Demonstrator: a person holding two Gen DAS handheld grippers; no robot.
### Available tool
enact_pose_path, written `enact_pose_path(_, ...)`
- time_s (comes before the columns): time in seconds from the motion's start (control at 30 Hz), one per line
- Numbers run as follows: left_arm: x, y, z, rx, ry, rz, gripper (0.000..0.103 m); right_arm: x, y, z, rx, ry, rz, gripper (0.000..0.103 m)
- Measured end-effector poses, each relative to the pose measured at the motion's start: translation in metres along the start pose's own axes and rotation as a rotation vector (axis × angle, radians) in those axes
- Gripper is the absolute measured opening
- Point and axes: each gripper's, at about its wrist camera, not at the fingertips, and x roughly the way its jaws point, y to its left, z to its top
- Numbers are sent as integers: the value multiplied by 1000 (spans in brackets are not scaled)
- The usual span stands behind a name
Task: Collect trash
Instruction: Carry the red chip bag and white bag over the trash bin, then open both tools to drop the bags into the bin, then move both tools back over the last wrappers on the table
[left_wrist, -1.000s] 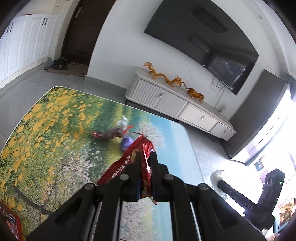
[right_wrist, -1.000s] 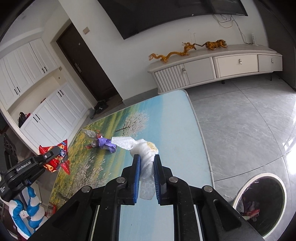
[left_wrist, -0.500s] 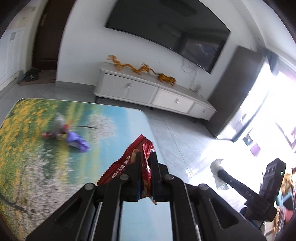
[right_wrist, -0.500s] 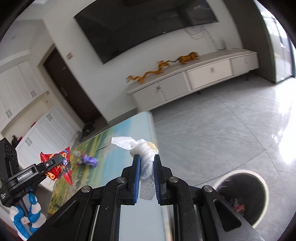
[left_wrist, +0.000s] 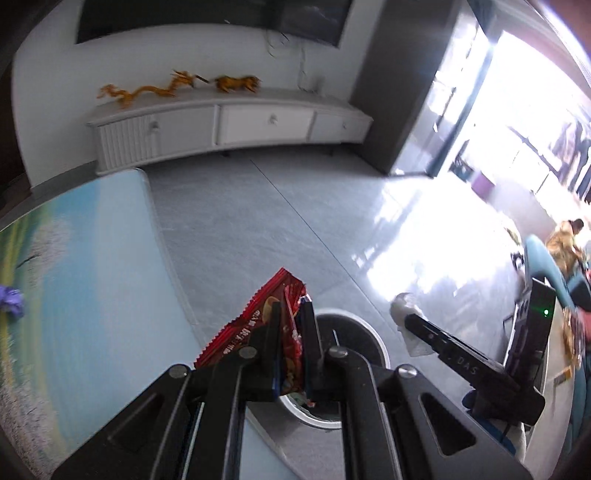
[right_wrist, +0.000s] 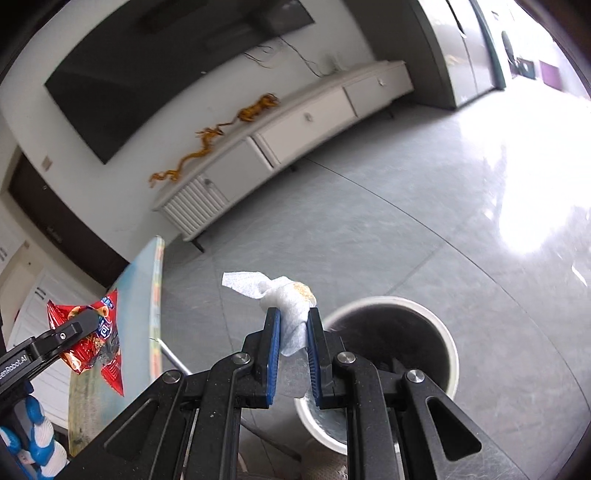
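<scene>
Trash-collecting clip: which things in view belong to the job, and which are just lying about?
Job:
- left gripper, shut on red snack wrapper
- right gripper, shut on crumpled tissue
- trash bin
- purple scrap on the table

Lying about:
- TV cabinet
- dragon ornament
- wall TV

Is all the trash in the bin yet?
Not yet. The bin already has some scraps inside. The left gripper is shut on a red snack wrapper and the right gripper on a crumpled tissue, both near the bin, not dropped. A purple scrap waits on the table.
</scene>
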Motion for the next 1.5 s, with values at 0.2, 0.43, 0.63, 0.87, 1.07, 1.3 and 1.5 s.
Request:
enact_pose_path(0.2,63,-42,-6,70,113,-32,10,22,-41,-12,83,66,-36,16)
enact_pose_path(0.43,111,-60,-9,57,218,-100,32,40,-69,-21,147,123,-65,20)
enact_pose_path(0.63,119,-60,-9,44,236,-123,43,40,-78,-24,179,130,-93,27)
enact_pose_path(0.87,104,-56,-5,29,212,-123,45,38,-76,-22,172,123,-97,31)
enact_pose_path(1.07,81,-50,-2,35,156,-85,51,26,-62,-14,148,99,-82,32)
enact_pose_path(1.3,40,-27,2,28,62,-22,52,7,-37,-4,106,58,-57,34)
enact_pose_path(1.5,-2,4,3,7,-21,44,52,-1,-2,2,42,41,-23,34)
